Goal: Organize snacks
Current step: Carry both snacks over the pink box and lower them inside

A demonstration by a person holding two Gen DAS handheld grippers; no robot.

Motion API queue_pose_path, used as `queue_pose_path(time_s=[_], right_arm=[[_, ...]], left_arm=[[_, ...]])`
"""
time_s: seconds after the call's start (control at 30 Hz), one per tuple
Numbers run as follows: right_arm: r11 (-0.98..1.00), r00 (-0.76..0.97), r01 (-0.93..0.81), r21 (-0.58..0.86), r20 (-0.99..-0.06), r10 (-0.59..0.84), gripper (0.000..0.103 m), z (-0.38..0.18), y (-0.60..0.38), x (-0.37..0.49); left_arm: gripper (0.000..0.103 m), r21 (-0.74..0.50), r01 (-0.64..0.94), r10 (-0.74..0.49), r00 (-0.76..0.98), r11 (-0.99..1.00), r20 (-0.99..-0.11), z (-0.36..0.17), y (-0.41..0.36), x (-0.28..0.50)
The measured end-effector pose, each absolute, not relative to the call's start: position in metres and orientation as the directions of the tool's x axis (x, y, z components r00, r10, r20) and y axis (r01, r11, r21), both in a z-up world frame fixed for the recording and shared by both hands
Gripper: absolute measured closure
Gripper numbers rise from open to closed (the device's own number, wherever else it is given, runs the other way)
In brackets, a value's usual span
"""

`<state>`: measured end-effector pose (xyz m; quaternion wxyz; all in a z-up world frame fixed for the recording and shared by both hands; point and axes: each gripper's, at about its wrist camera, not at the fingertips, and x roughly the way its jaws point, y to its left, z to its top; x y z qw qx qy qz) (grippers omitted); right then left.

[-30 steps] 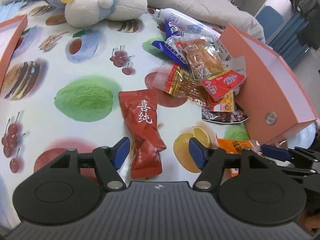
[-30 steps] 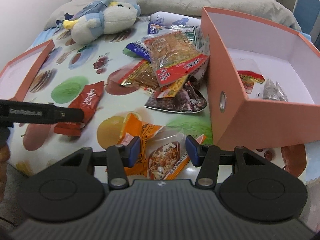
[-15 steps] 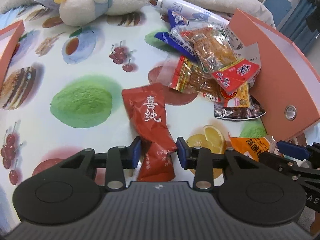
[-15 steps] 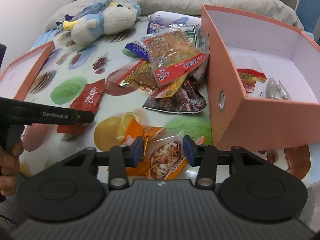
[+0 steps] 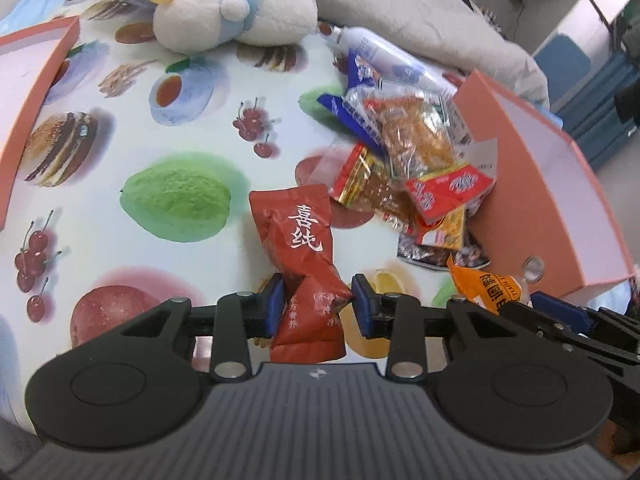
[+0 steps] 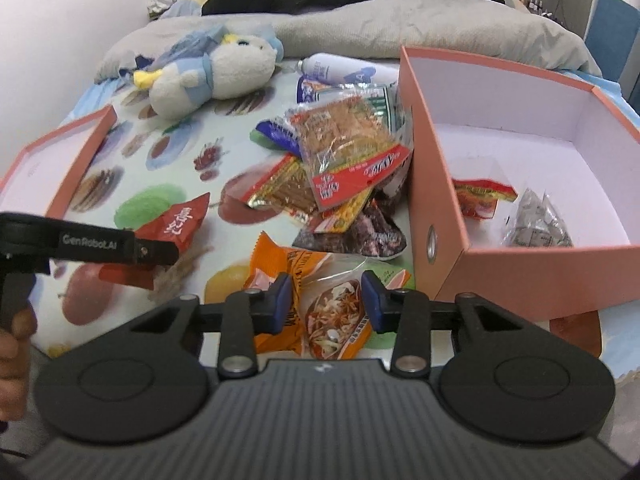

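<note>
Snacks are mid-pickup: left tongs [image 5: 314, 306] pinch the red packet [image 5: 306, 268], right tongs [image 6: 326, 300] are closing on the orange packet [image 6: 320, 300], next needing carry rightward into the pink box [image 6: 520, 264].

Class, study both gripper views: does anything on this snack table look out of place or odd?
Yes: a plush toy and a spray can lie among the snacks, and the snack pile leans untidily against the pink box.

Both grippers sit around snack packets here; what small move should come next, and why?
Probably lift both clear and carry them toward the pink box. The left gripper pinches the red packet; the right gripper, jaws closing, has the orange packet between its pads, and the box lies open beside it.
</note>
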<state>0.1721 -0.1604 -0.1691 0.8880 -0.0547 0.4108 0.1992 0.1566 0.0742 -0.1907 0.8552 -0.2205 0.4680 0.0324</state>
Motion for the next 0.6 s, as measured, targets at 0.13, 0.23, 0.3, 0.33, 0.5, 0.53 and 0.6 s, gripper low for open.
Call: queue_pose_path(time_s=[0.13,0.23,0.3,0.33,0.5,0.53,0.6], right_arm=[[0.917,0.577,-0.390,0.087,-0.752,0.317,0.065,-0.159,-0.158,0.172],[0.917,0.586,-0.392,0.077,-0.747,0.314,0.067,-0.152,-0.156,0.169],[0.914,0.598,-0.400,0.068,-0.737,0.317,0.068,-0.147,-0.155,0.168],[0.914,0.604,-0.400,0.062,-0.733,0.314,0.068,-0.145,-0.155,0.168],[0.921,0.631,-0.384,0.071,-0.707,0.318,0.070,-0.129,-0.162,0.170],[0.924,0.641,-0.376,0.074,-0.700,0.317,0.070,-0.124,-0.165,0.171],[0.929,0.655,-0.362,0.082,-0.687,0.316,0.070,-0.116,-0.171,0.173]], left_arm=[[0.062,-0.367,-0.278,-0.151,0.576,0.888,-0.803,-0.178,0.077,0.148],[0.062,-0.379,-0.278,-0.153,0.593,0.883,-0.790,-0.167,0.079,0.145],[0.062,-0.383,-0.269,-0.153,0.607,0.884,-0.780,-0.157,0.079,0.144],[0.062,-0.386,-0.264,-0.155,0.613,0.884,-0.774,-0.153,0.080,0.145],[0.062,-0.408,-0.241,-0.168,0.646,0.881,-0.744,-0.128,0.078,0.151],[0.062,-0.411,-0.233,-0.173,0.651,0.881,-0.739,-0.123,0.077,0.154],[0.062,-0.411,-0.213,-0.185,0.651,0.886,-0.736,-0.112,0.073,0.159]])
